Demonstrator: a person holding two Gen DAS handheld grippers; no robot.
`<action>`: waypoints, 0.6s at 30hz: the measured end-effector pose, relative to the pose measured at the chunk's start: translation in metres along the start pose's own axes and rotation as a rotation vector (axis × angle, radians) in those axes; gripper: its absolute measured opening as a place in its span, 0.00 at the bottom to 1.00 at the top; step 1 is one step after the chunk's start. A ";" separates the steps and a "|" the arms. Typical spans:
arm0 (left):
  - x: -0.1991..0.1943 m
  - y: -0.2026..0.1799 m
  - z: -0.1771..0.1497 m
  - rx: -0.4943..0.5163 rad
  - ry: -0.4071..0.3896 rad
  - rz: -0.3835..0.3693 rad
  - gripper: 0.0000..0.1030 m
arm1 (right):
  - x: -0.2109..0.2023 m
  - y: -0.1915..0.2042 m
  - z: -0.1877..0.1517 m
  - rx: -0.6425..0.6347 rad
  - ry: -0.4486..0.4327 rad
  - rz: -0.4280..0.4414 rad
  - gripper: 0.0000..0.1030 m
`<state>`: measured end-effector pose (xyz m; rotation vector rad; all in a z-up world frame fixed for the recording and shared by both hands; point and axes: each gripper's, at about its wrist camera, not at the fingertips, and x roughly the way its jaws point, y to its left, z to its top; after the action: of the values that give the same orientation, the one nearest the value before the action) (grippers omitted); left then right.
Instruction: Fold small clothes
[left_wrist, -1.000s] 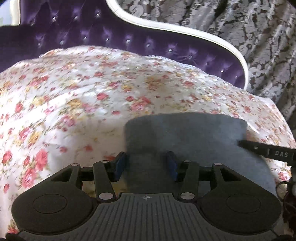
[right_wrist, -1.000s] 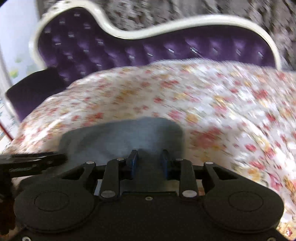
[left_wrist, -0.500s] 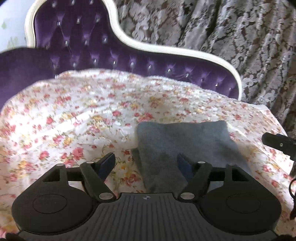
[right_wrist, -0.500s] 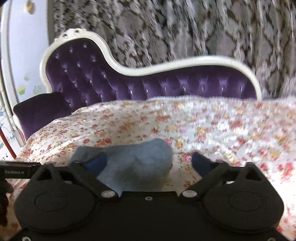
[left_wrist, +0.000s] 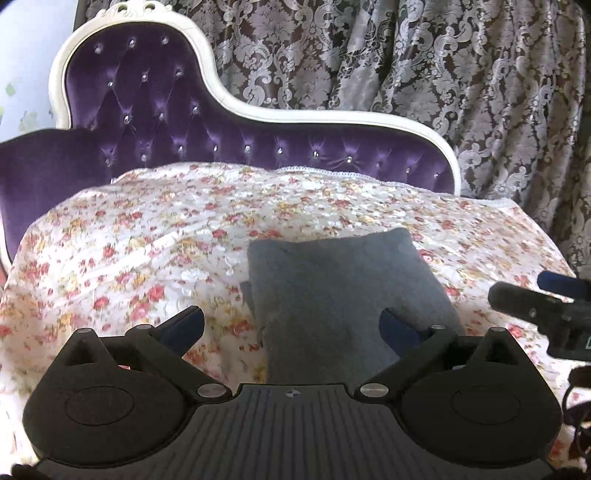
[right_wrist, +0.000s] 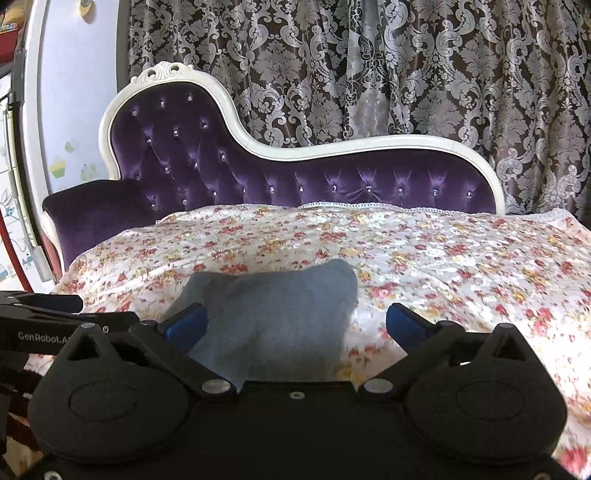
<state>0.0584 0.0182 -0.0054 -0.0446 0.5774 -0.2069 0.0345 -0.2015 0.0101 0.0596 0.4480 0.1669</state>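
Note:
A grey garment (left_wrist: 332, 280) lies folded in a rough rectangle on the floral bedspread (left_wrist: 129, 240). In the right wrist view the same grey garment (right_wrist: 280, 295) sits just ahead of the fingers. My left gripper (left_wrist: 290, 317) hovers above its near edge with the jaws opening wide; the pads touch nothing. My right gripper (right_wrist: 295, 312) is open too, off the cloth, with nothing held. The right gripper's black finger (left_wrist: 524, 301) shows at the right edge of the left wrist view. The left gripper's finger (right_wrist: 55, 314) shows at the left edge of the right wrist view.
The floral spread covers a purple tufted chaise with a white-framed backrest (right_wrist: 258, 177) and a purple armrest (right_wrist: 92, 214) at the left. A patterned brown and silver curtain (right_wrist: 369, 74) hangs behind. A pale wall (right_wrist: 74, 92) stands at the far left.
Both grippers have drawn back and risen from the grey garment, and their jaws have spread from narrow to wide. The garment was let go and lies folded on the spread.

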 end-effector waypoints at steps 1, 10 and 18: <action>-0.002 -0.001 -0.002 -0.001 0.002 -0.008 1.00 | -0.002 0.001 -0.002 0.004 0.007 -0.009 1.00; -0.021 -0.023 -0.012 0.056 0.042 0.087 1.00 | -0.018 0.008 -0.020 0.018 0.081 -0.038 1.00; -0.038 -0.028 -0.014 0.047 0.054 0.156 1.00 | -0.032 0.014 -0.025 0.046 0.112 -0.081 0.99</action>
<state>0.0144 -0.0014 0.0060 0.0522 0.6266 -0.0700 -0.0068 -0.1927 0.0026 0.0772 0.5655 0.0805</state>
